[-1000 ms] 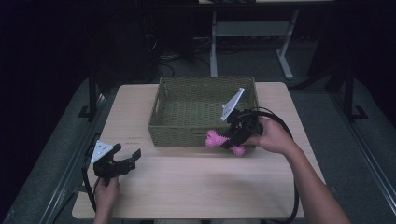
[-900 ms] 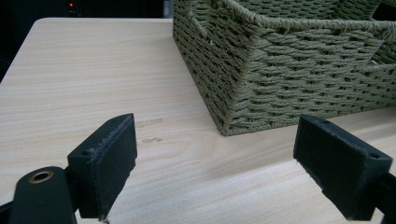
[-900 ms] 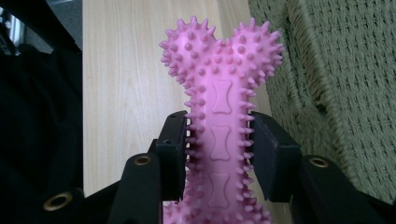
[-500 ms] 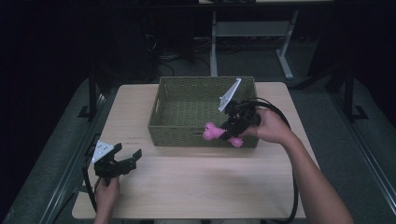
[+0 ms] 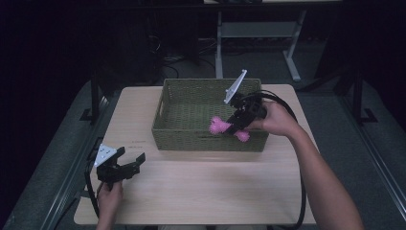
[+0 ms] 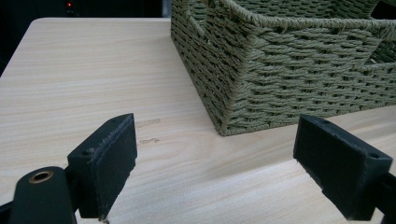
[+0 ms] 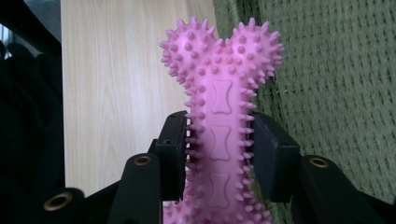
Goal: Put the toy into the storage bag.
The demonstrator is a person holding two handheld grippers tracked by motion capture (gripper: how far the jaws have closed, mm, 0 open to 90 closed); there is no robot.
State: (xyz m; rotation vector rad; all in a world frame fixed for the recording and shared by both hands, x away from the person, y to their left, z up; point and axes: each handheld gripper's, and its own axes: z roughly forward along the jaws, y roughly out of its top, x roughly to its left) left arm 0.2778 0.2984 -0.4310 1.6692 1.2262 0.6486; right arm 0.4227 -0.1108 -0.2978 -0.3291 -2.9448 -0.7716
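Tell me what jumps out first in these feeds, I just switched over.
The spiky pink rubber bone toy stands out, clamped at its shaft in the right tongs over the near wall of the olive-green woven basket. The left tongs rest open on the pale wooden table, at its near left corner.

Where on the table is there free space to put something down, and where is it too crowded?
Bare wood runs across the table between the basket and the near edge, from the open left gripper across to the right forearm. A narrower strip lies left of the basket. It is crowded at the basket's right front corner, where the right gripper holds the pink bone toy.
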